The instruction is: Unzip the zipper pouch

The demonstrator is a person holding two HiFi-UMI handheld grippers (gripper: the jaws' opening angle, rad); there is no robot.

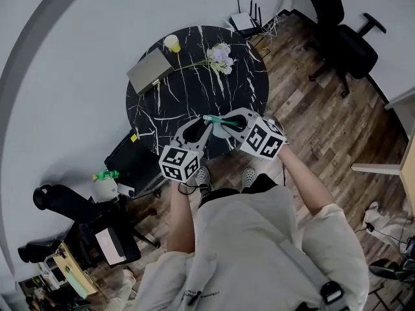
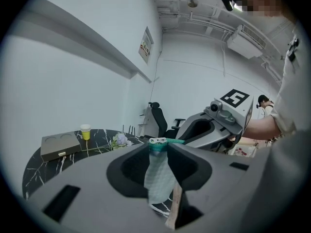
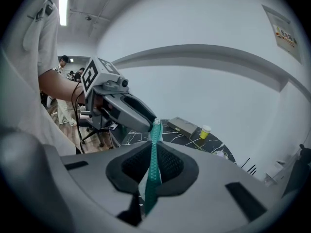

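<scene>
Both grippers hold the zipper pouch (image 1: 219, 123) in the air over the near edge of the round black marble table (image 1: 194, 83). Its pale green fabric (image 2: 158, 178) hangs down between the left gripper's (image 2: 159, 147) jaws, which are shut on the pouch's end just under the white end piece of the zipper (image 2: 158, 141). The teal zipper band (image 3: 153, 169) runs up through the right gripper (image 3: 155, 142), which is shut on it. In the head view the left gripper (image 1: 206, 127) and right gripper (image 1: 227, 123) nearly touch tip to tip.
On the table lie a grey flat case (image 1: 150, 70), a yellow cup (image 1: 172, 42) and a sprig of pale flowers (image 1: 220, 56). A black chair (image 1: 133, 164) stands at the table's left, an office chair (image 1: 343, 41) at far right, over wooden flooring.
</scene>
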